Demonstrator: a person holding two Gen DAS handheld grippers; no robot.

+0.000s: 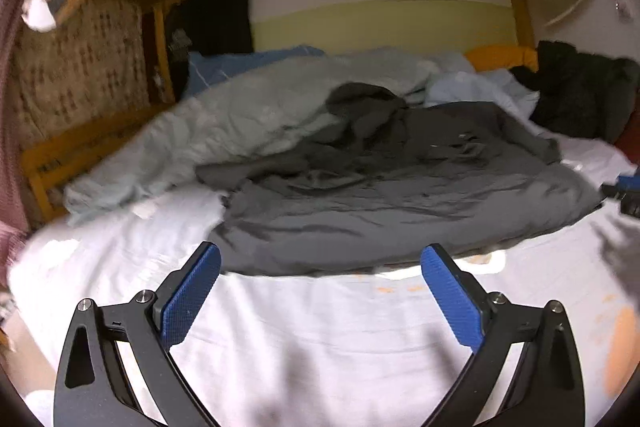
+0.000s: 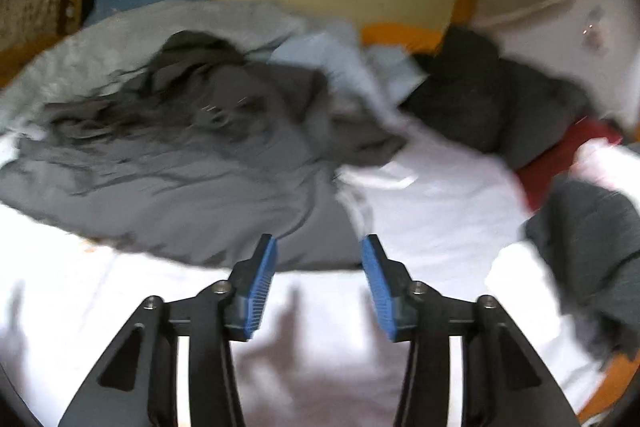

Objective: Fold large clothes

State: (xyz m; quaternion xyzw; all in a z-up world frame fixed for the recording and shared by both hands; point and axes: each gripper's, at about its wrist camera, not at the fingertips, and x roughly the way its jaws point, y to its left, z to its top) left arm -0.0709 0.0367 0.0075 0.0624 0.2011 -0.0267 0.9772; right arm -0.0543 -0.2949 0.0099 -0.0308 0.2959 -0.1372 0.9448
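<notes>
On the white bed sheet (image 1: 304, 327), a large dark grey crumpled cloth garment (image 1: 400, 195) is lying spread out, its near hem running across the middle of the bed just beyond both tools. Behind it, a pale grey-green rumpled quilt (image 1: 224, 123) is piling up toward the wooden bed frame (image 1: 92, 143), and a light blue folded fabric (image 1: 480, 87) is sitting beside the garment's far right edge. A black heap of clothing (image 1: 580, 91) is resting in the far right corner, near an orange cushion (image 1: 502, 57).

The left tool (image 1: 320, 263) is hovering over the bare sheet with its blue ribbed pads (image 1: 192, 299) standing wide apart, holding nothing; the garment's hem is lying just ahead of its fingertips, not touched.

The right wrist view is blurring heavily. The right tool (image 2: 319, 251) is pointing at the garment's near right corner (image 2: 312, 227), its jaws standing at a narrow, partly closed gap with nothing gripped between the blue pads (image 2: 380, 291); the grey cloth is lying just beyond the tips, and whether the tips are touching it cannot be told. To the right, a dark red cloth (image 2: 560, 163) and another dark grey bundle (image 2: 592, 239) are lying on the sheet, well apart from the tool.
</notes>
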